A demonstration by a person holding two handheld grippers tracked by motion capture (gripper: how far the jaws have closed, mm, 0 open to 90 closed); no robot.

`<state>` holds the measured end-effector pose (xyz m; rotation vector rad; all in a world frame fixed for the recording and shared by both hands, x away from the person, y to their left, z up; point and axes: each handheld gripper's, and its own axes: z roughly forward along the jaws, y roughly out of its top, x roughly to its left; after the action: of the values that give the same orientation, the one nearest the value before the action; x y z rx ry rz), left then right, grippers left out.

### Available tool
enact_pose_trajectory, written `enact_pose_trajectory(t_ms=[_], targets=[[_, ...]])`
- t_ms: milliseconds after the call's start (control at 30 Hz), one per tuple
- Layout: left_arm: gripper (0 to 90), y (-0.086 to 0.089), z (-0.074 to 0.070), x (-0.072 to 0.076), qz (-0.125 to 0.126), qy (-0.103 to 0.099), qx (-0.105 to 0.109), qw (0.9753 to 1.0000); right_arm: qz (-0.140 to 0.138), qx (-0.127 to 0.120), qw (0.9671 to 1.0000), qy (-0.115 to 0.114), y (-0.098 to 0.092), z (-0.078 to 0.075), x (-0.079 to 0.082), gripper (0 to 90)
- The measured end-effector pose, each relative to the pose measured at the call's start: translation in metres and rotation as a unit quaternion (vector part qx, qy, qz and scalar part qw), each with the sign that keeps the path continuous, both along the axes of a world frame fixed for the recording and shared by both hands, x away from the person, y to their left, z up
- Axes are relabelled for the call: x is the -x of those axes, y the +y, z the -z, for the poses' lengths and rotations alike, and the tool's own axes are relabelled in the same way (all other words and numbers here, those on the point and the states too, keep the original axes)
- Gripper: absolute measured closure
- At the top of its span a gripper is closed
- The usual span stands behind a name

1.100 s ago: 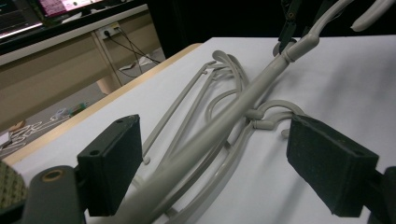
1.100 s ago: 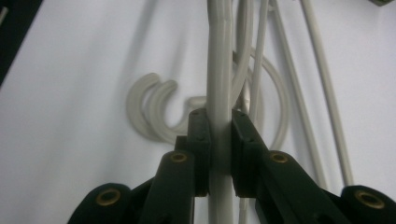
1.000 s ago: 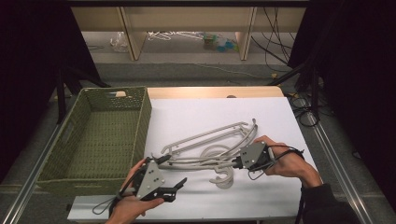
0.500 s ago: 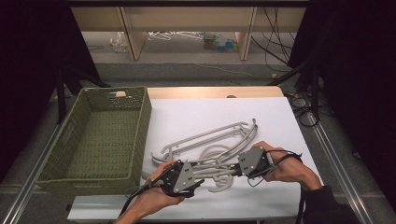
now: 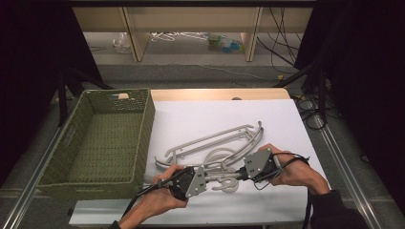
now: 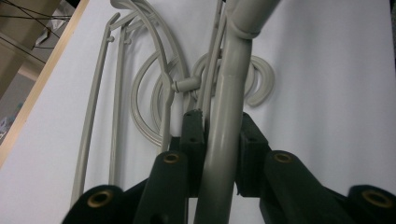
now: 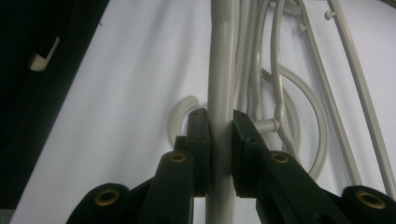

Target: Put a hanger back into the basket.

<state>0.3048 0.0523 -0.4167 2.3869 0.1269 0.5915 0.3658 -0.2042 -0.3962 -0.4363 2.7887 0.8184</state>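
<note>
item: grey plastic hangers (image 5: pixel 215 148), several in a tangled pile
colour: pale grey, smooth rounded bars
location: white table top, near the front edge, just right of the green basket
pose: lying flat, long arms slanting up to the right
hooks: curled ends (image 6: pixel 261 81) overlap near the pile's front
state: one bar (image 7: pixel 219 93) pinched between both pairs of jaws

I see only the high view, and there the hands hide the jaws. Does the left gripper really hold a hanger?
Observer: Yes. In the left gripper view, the left gripper is shut on a grey hanger, with a pad on each side.
Operator: And the right one?
Observer: The right gripper is clamped on a grey bar in the same way.
Operator: Is anything close to its jaws?
Observer: A hanger hook lies on the white table just beside the bar.
</note>
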Motion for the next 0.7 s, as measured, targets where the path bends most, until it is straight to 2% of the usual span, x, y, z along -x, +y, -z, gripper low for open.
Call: enact_pose_trajectory(t_ms=[100,200,267,333,367,400,433,467,500,533,600,633,667,700], targets=[[77.7,0.0,-0.003,0.0,-0.002,0.006,-0.001,1.0,0.0,-0.009,1.0,0.004,-0.002,-0.002,0.0,80.0],[77.8,0.001,-0.005,-0.002,-0.017,0.036,0.014,0.9991,0.01,-0.014,0.9998,0.007,-0.001,-0.005,0.0,79.2],[78.0,0.003,-0.006,-0.004,-0.025,0.058,0.029,0.9976,0.019,-0.023,0.9995,0.011,-0.001,-0.006,-0.001,77.7],[78.3,0.005,-0.007,-0.005,-0.028,0.066,0.034,0.9968,0.028,-0.031,0.9991,0.011,-0.002,-0.007,-0.002,76.4],[78.6,0.007,-0.009,-0.006,-0.039,0.086,0.045,0.9946,0.046,-0.049,0.9976,0.011,-0.001,-0.009,-0.003,67.1],[78.7,0.009,-0.01,-0.006,-0.043,0.097,0.054,0.9929,0.057,-0.054,0.9969,0.002,-0.001,-0.01,-0.004,64.1],[78.8,0.011,-0.012,-0.007,-0.047,0.108,0.062,0.9911,0.083,-0.06,0.9947,-0.004,-0.002,-0.012,-0.002,62.4],[78.8,0.011,-0.012,-0.007,-0.047,0.108,0.062,0.9911,0.083,-0.06,0.9947,-0.004,-0.002,-0.012,-0.002,62.4],[78.8,0.013,-0.013,-0.008,-0.052,0.114,0.065,0.99,0.088,-0.069,0.9937,-0.003,-0.002,-0.014,-0.001,58.7],[78.8,0.016,-0.014,-0.01,-0.059,0.121,0.071,0.9884,0.123,-0.095,0.9878,-0.002,-0.003,-0.02,0.003,51.5],[78.8,0.02,-0.014,-0.012,-0.068,0.139,0.08,0.9847,0.139,-0.113,0.9839,-0.001,-0.005,-0.023,0.005,47.4],[78.8,0.02,-0.014,-0.012,-0.068,0.139,0.08,0.9847,0.156,-0.125,0.9798,-0.007,-0.006,-0.024,0.008,43.7],[78.8,0.025,-0.015,-0.014,-0.08,0.146,0.087,0.9823,0.174,-0.144,0.9742,0.008,-0.009,-0.025,0.013,42.7],[78.8,0.025,-0.015,-0.014,-0.08,0.146,0.087,0.9823,0.174,-0.144,0.9742,0.008,-0.009,-0.025,0.013,42.7]])
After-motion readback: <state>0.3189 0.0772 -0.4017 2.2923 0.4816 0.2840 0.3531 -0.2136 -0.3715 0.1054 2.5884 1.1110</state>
